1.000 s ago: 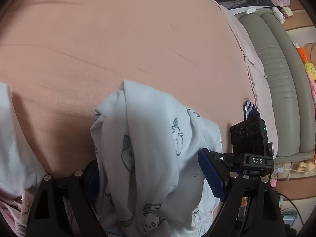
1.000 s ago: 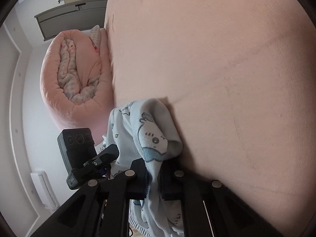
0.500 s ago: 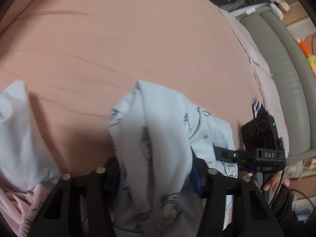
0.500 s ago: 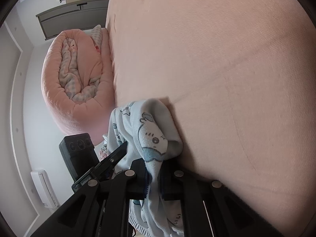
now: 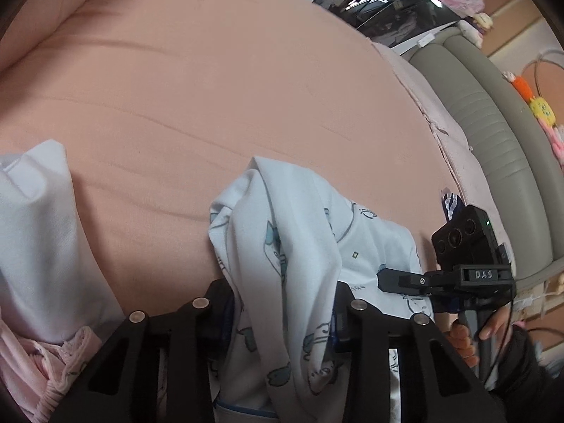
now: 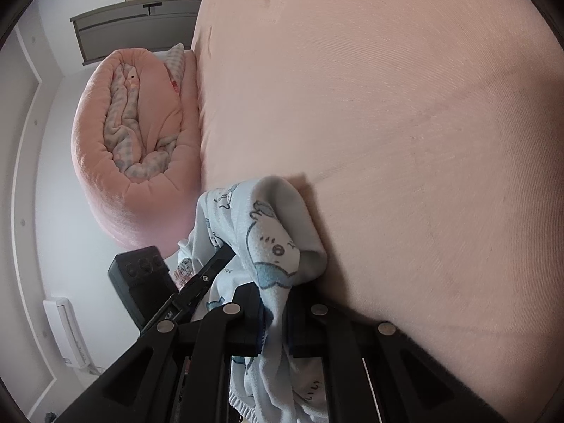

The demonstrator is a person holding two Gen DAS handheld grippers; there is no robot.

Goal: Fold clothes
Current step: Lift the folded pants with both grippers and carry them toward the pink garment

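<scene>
1. We work over a wide peach-pink bed sheet (image 5: pixel 218 81), with a grey padded headboard (image 5: pixel 493 134) along its far edge and a rolled pink quilt (image 6: pixel 141 148) off one side of it.
2. The pale blue cotton garment printed with cartoon animals (image 5: pixel 292 246) hangs bunched just above the sheet, not spread on it; it is gathered, not folded.
3. Our left gripper (image 5: pixel 282 313) is clenched on a thick fold of the garment.
4. Our right gripper (image 6: pixel 273 320) is pinched on another part of it, cloth draping out ahead of the jaws.
5. A white cloth (image 5: pixel 38 232) and a pink frilled piece (image 5: pixel 53 363) lie on the sheet beside the garment; whether these are folded we cannot tell from this edge of the view.
6. Risks: each grip seems to hold several layers, so laying the garment down could trap a twist, and thick bunches may slip out if we pull apart hard. Dragging low could also catch the white cloth.
</scene>
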